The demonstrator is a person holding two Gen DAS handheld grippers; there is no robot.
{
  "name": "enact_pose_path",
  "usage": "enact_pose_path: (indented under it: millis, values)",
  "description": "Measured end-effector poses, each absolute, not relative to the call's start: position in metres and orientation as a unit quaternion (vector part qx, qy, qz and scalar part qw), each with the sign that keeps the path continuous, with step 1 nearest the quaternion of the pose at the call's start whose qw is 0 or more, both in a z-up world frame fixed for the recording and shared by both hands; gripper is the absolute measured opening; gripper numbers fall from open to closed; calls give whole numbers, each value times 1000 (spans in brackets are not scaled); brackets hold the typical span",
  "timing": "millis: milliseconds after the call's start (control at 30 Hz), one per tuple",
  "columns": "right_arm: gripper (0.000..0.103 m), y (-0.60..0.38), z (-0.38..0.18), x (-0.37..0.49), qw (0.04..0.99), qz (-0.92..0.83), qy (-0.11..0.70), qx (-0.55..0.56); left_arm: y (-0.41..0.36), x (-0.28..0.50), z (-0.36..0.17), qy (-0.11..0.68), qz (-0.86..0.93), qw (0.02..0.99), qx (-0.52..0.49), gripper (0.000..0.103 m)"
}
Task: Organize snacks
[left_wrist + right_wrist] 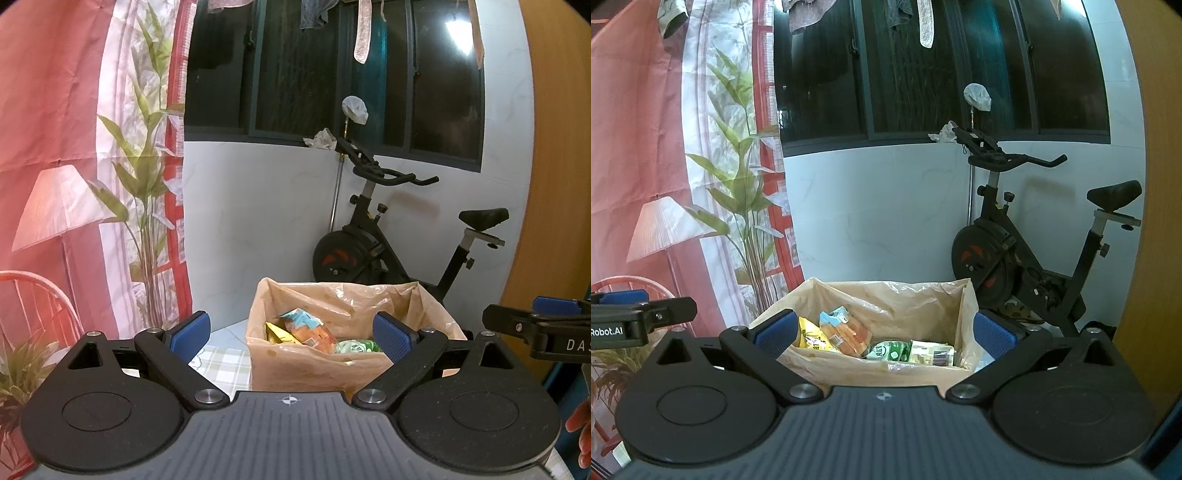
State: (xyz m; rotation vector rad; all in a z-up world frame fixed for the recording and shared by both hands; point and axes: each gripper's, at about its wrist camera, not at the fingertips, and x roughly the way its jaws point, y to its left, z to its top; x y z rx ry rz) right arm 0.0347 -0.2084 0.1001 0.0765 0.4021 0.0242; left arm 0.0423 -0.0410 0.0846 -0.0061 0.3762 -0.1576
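A cardboard box (295, 373) lined with a tan plastic bag sits ahead on a checked tablecloth (221, 363). Inside it lie a yellow packet (277, 334), an orange and blue packet (310, 330) and a green and white packet (356, 346). The right wrist view shows the same box (923, 378) with the yellow packet (810, 338), the orange packet (846, 334), the green packet (890, 350) and a pale packet (932, 353). My left gripper (291, 334) is open above the box's near side, holding nothing. My right gripper (884, 334) is open too, and empty.
An exercise bike (399, 236) stands behind the box against a white wall. A printed pink curtain (74, 166) hangs on the left. A wooden panel (557, 166) rises on the right. The right gripper's side (535, 328) shows at the left view's right edge, with a hand (581, 432) below.
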Motion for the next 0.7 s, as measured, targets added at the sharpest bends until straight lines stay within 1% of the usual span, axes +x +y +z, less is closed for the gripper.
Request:
enact_pose_path:
  millis: [700]
  values:
    - [103, -211, 93, 34, 978, 12, 204, 36, -41, 39, 84, 180, -78, 981, -4, 96]
